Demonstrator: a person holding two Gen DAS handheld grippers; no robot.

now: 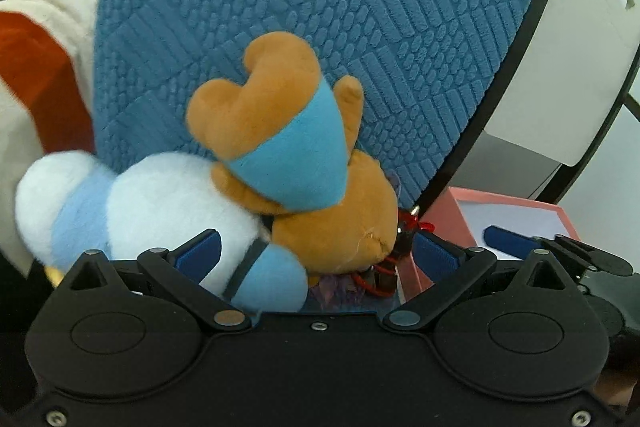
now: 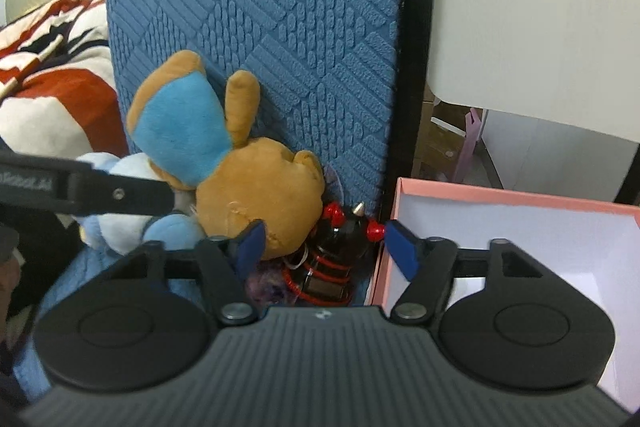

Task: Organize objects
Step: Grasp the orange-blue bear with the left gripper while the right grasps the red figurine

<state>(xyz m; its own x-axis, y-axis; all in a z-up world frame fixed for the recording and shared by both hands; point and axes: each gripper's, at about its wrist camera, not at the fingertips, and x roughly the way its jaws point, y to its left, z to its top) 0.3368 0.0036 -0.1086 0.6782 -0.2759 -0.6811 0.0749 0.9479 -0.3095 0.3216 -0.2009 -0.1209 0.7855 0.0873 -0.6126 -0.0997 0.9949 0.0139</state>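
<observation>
Against the blue cushion (image 2: 256,27) lie the plush (image 2: 256,203) and a red-black toy (image 2: 340,247), piled beside the pink box (image 2: 480,195), likely for boxing. My right gripper (image 2: 324,239) has its jaws spread around the toy. My left gripper (image 1: 316,251), jaws spread, flanks the plush. Only the right view shows the toy clearly.

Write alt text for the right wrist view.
Open right tongs reach toward a small black-and-red toy wedged between a brown-and-blue plush and an open pink box, all against a blue textured cushion.
</observation>
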